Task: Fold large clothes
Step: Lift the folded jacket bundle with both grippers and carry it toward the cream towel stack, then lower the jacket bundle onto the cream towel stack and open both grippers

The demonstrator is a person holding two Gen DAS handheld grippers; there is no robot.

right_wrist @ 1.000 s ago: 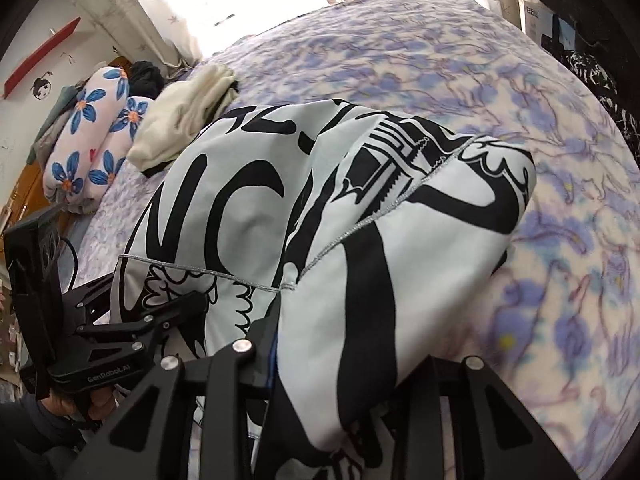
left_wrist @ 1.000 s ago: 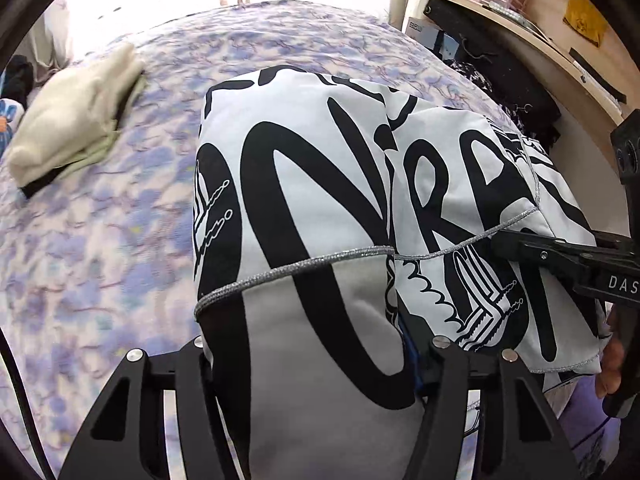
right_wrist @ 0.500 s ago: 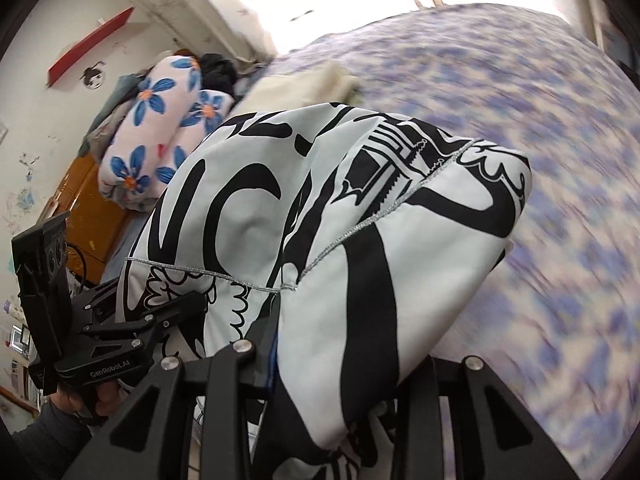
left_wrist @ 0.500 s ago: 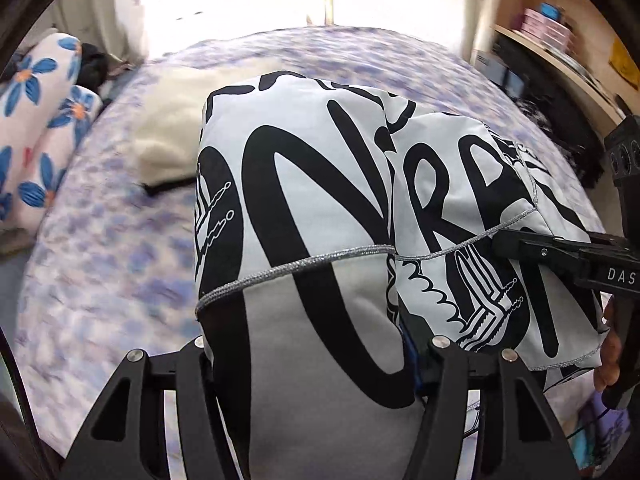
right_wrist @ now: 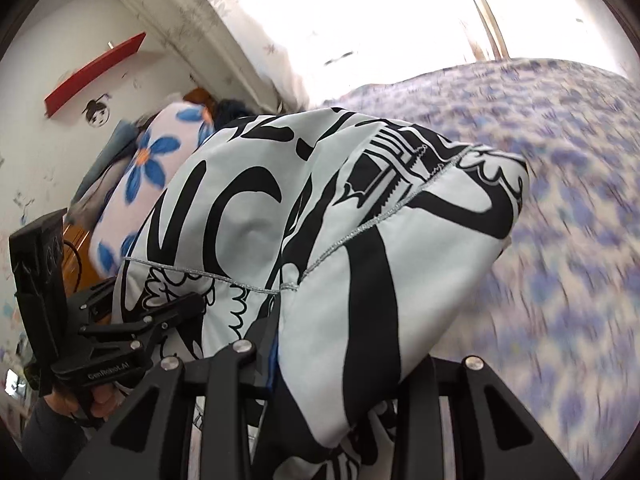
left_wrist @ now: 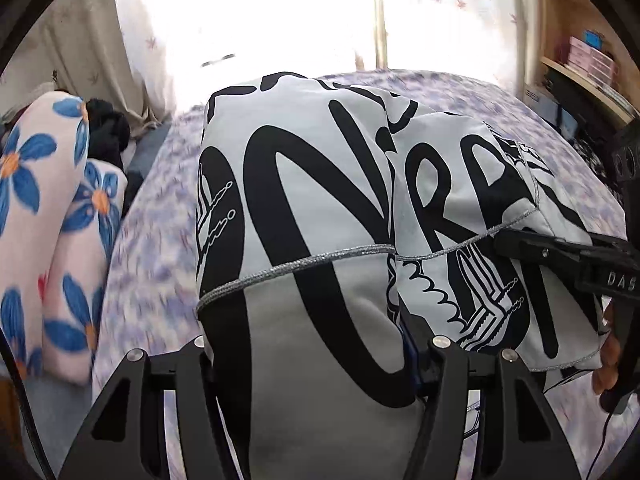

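Left wrist view is filled by the white fabric garment with bold black lettering and a silver-stitched hem (left_wrist: pixel 320 208), which hangs bunched in the centre of the frame, lifted above the bed with the purple-and-white floral cover (left_wrist: pixel 160 264). Its lower part drops between the two black fingers of the left gripper (left_wrist: pixel 316 352) at the bottom of the frame, and the jaws are clamped on the cloth. At the right edge of this view the right gripper (left_wrist: pixel 560 252) reaches in from the side, its black jaws pinched on the silver hem.

Right wrist view shows the same garment (right_wrist: pixel 360 240) bulging across the centre, its folds falling between the fingers of the right gripper (right_wrist: pixel 340 364) at the bottom, jaws closed on the fabric. In the lower left of that frame the left gripper (right_wrist: pixel 160 316) grips the garment's edge, a hand visible beneath its handle.

Farther out, a pink bolster pillow with blue flowers (left_wrist: pixel 44 216) lies at the left edge of the left wrist view. A red wall shelf (right_wrist: pixel 96 68) hangs in the upper left of the right wrist view, and wooden shelves (left_wrist: pixel 580 64) stand at the upper right of the left wrist view.
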